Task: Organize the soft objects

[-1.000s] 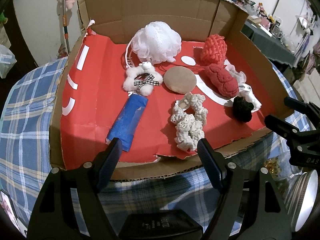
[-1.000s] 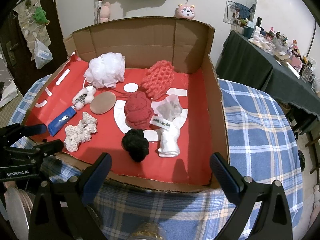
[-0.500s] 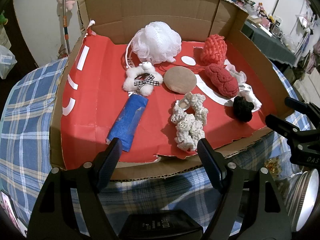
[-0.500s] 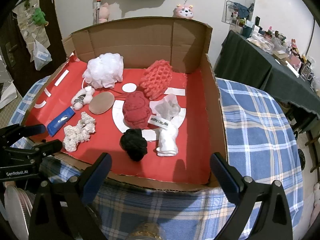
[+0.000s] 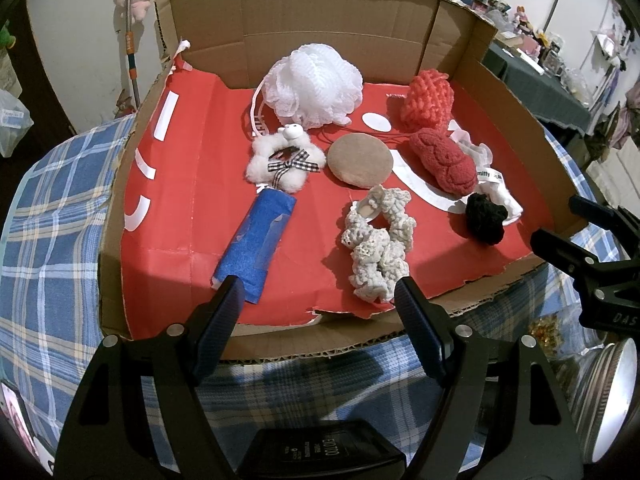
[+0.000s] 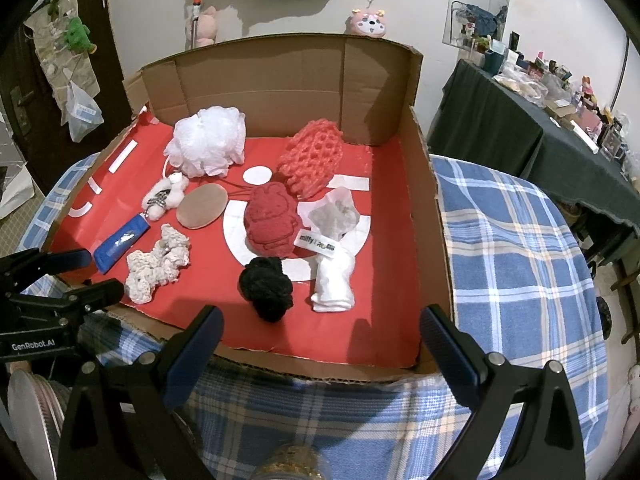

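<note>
A cardboard box (image 5: 328, 16) (image 6: 424, 216) with a red floor holds soft objects. There is a white mesh pouf (image 5: 316, 84) (image 6: 208, 146), a white fluffy toy with a checked bow (image 5: 284, 164), a blue roll (image 5: 256, 244) (image 6: 120, 242), a tan round pad (image 5: 360, 160) (image 6: 202, 206), cream scrunchies (image 5: 378, 248) (image 6: 156, 266), a red plush (image 5: 444, 160) (image 6: 272, 220), a coral mesh sponge (image 5: 428, 100) (image 6: 312, 156), a black scrunchie (image 5: 486, 218) (image 6: 266, 288) and a white sock (image 6: 334, 284). My left gripper (image 5: 320, 308) is open and empty before the box's front edge. My right gripper (image 6: 320, 344) is open and empty there too.
The box stands on a blue plaid cloth (image 5: 44, 264) (image 6: 516, 248). The right gripper shows at the right of the left wrist view (image 5: 592, 248); the left one shows at the left of the right wrist view (image 6: 52, 280). A dark table with clutter (image 6: 520, 120) stands at the right.
Both grippers have barely shifted; the right wrist view has crept slightly toward the box. Nothing in the box has moved.
</note>
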Available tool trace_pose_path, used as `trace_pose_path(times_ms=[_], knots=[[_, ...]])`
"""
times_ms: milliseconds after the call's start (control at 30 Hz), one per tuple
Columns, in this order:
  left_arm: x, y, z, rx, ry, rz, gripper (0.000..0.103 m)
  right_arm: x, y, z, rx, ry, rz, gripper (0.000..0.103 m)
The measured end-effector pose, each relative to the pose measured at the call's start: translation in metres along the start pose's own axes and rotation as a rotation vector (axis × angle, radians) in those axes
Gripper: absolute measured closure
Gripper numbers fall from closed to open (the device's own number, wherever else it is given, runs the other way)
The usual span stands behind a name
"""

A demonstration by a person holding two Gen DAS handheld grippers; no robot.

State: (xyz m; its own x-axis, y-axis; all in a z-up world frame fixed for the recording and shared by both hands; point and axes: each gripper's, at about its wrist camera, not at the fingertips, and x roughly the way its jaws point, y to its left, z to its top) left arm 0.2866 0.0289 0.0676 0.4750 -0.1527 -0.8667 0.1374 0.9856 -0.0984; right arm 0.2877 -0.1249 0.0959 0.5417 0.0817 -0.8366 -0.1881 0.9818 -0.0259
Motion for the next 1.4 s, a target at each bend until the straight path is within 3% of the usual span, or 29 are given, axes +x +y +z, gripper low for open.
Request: trace_pose_path(times_ms=[1100,1400], knots=[[-0.001,0.001,-0.001,0.0,-0.01,-0.013,0.026,-0.001,0.0,-0.001,0.003,-0.004,-0.003,0.003],[-0.016,-0.002,-0.006,0.0,-0.047,-0.034,0.026,-0.01,-0.001,0.0,0.003,-0.022,0.003,0.003]])
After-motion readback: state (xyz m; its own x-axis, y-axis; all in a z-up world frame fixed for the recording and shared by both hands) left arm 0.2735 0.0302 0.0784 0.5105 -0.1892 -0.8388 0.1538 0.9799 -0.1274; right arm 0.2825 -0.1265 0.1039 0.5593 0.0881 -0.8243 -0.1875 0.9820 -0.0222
